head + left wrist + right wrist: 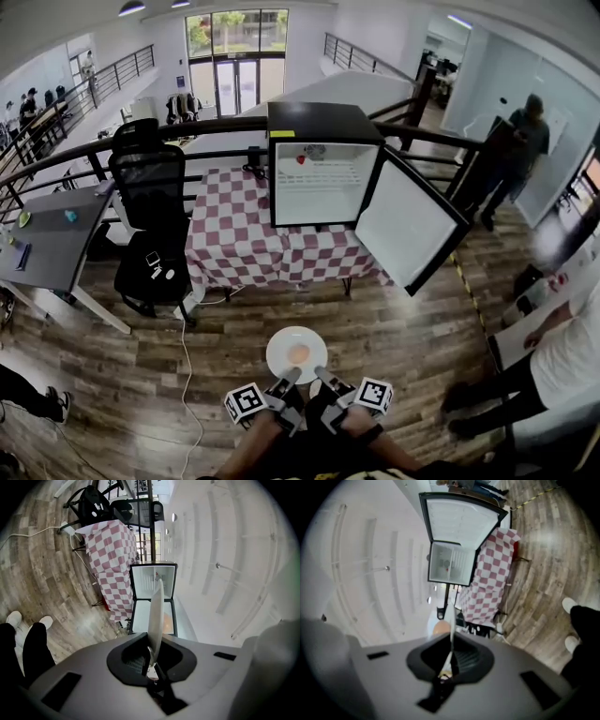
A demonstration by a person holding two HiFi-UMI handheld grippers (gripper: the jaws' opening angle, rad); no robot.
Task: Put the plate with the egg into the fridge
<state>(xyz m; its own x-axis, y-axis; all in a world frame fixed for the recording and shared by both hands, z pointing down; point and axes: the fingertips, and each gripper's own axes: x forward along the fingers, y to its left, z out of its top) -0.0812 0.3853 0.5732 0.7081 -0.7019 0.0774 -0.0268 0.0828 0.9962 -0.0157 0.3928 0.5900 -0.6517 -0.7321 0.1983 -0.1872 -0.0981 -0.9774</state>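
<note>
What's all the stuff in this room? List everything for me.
plate: one, white, held over the wooden floor, facing the fridge
egg: one, pale orange, on the plate
fridge: one, black with white inside, on the table, door open
table: one, red-and-white checked cloth, mid-room
office chair: one, black, left of the table
desk: one, grey, far left
cable: one, white, on the floor left of the plate
bystanders: two clearly seen, dark clothes and white top, right side
left gripper: one, grey, shut on the plate's near rim
right gripper: one, grey, shut on the plate's near rim
</note>
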